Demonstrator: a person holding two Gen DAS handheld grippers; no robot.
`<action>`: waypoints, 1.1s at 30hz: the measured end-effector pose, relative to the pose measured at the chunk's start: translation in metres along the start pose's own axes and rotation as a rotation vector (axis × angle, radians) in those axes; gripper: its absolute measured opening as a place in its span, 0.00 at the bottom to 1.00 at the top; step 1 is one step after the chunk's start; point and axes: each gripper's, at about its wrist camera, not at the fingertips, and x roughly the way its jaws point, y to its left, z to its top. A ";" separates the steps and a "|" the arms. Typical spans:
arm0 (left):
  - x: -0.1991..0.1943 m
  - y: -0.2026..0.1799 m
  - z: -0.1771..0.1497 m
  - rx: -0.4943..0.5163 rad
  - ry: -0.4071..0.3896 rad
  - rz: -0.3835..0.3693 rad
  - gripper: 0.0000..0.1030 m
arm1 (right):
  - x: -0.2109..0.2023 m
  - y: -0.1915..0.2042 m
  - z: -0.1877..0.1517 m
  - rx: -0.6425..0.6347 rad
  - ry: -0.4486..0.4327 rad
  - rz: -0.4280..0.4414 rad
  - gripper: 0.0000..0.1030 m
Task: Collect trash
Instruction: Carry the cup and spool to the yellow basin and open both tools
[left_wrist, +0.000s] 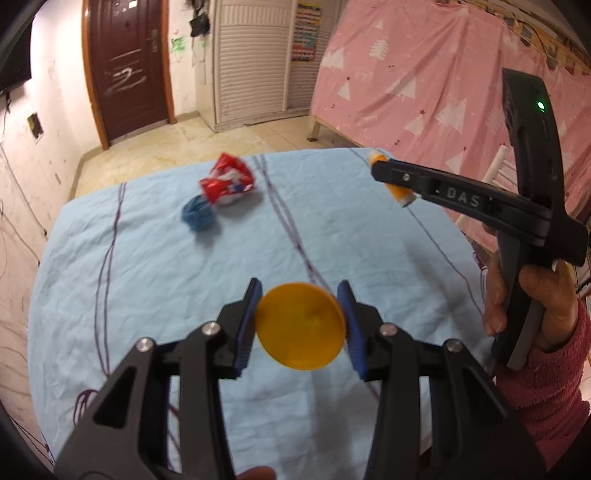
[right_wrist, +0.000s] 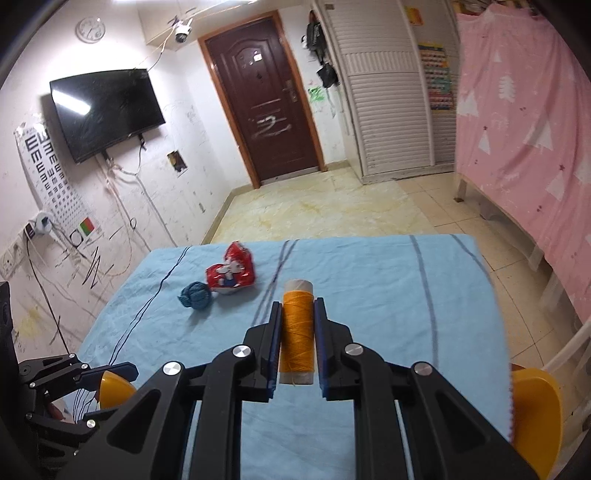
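Note:
My left gripper (left_wrist: 301, 295) is shut on a round yellow-orange plastic cup (left_wrist: 301, 326), held above the light blue cloth (left_wrist: 147, 280); in the right wrist view the same cup (right_wrist: 112, 387) shows at the lower left between the left gripper's fingers. My right gripper (right_wrist: 298, 308) is shut on an orange thread spool (right_wrist: 295, 332) with pale ends, lifted over the cloth. In the left wrist view that spool (left_wrist: 397, 192) shows at the right gripper's tip, upper right. A crumpled red wrapper (left_wrist: 229, 181) (right_wrist: 232, 271) and a small blue wad (left_wrist: 197, 218) (right_wrist: 195, 295) lie together on the far left of the cloth.
The blue cloth covers a table whose far edge (right_wrist: 332, 238) meets tiled floor. A pink tree-patterned curtain (left_wrist: 424, 81) hangs on the right. A yellow object (right_wrist: 535, 413) sits at the lower right off the table. A hand in a pink sleeve (left_wrist: 546, 369) holds the right gripper.

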 end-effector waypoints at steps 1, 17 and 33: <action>0.001 -0.004 0.002 0.008 0.000 -0.002 0.39 | -0.007 -0.008 -0.002 0.009 -0.010 -0.008 0.10; 0.023 -0.089 0.015 0.160 0.019 -0.037 0.39 | -0.068 -0.098 -0.032 0.139 -0.099 -0.083 0.10; 0.048 -0.187 0.046 0.294 0.032 -0.122 0.39 | -0.118 -0.190 -0.087 0.309 -0.152 -0.198 0.10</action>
